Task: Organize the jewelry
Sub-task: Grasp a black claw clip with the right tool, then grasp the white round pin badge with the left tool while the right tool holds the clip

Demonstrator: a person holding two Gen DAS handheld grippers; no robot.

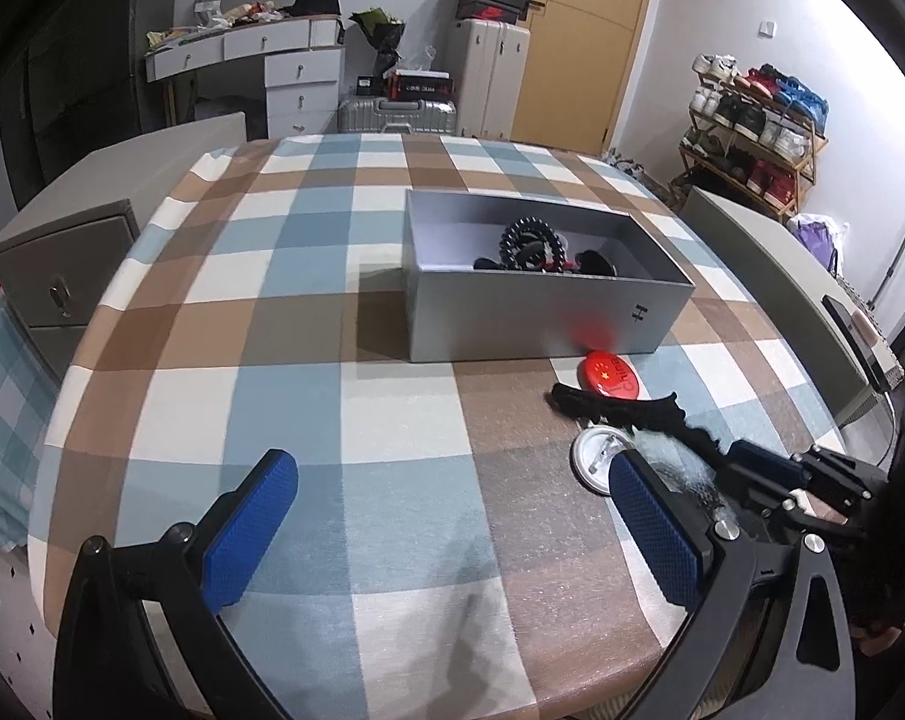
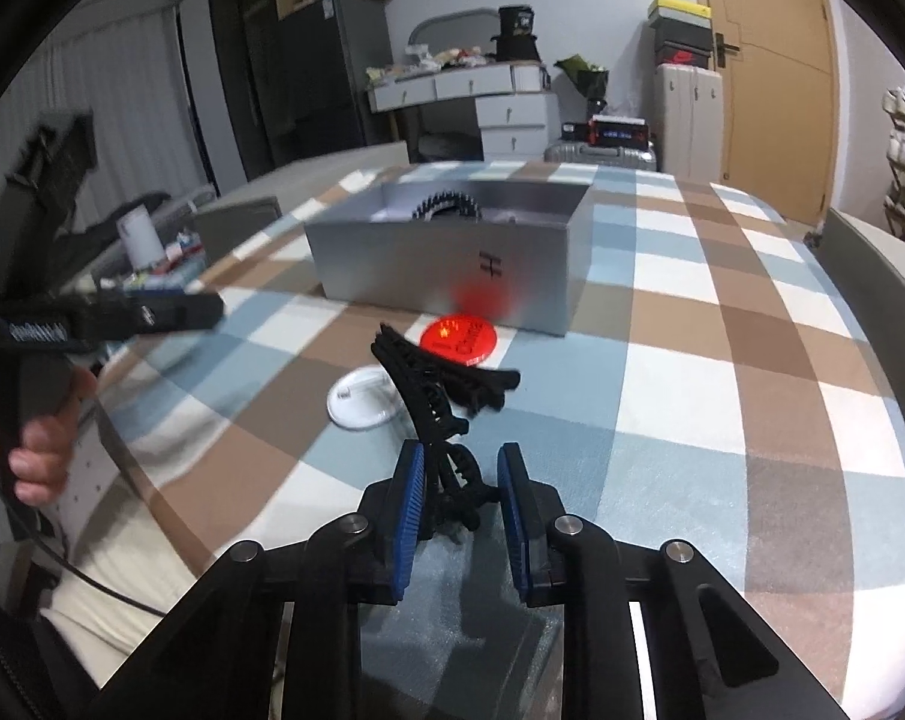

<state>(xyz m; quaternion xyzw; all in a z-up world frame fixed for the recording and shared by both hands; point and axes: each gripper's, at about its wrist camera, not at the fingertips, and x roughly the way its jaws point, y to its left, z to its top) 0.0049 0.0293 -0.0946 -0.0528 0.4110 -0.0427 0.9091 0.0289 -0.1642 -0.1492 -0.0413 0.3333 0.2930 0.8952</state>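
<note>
With the left tongs (image 1: 452, 534) gaping empty, the right tongs (image 2: 459, 516), part-closed about the clip (image 2: 437, 384) but apparently not yet clamped, risked dropping it short of the box (image 2: 452, 264) at 12 o'clock.

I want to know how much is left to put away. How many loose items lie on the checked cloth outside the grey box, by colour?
Black: 1, the hair claw clip, its near end between the right gripper's jaws
Red: 1, the round badge
White: 1, the round badge lying back-up
Total: 3
</note>
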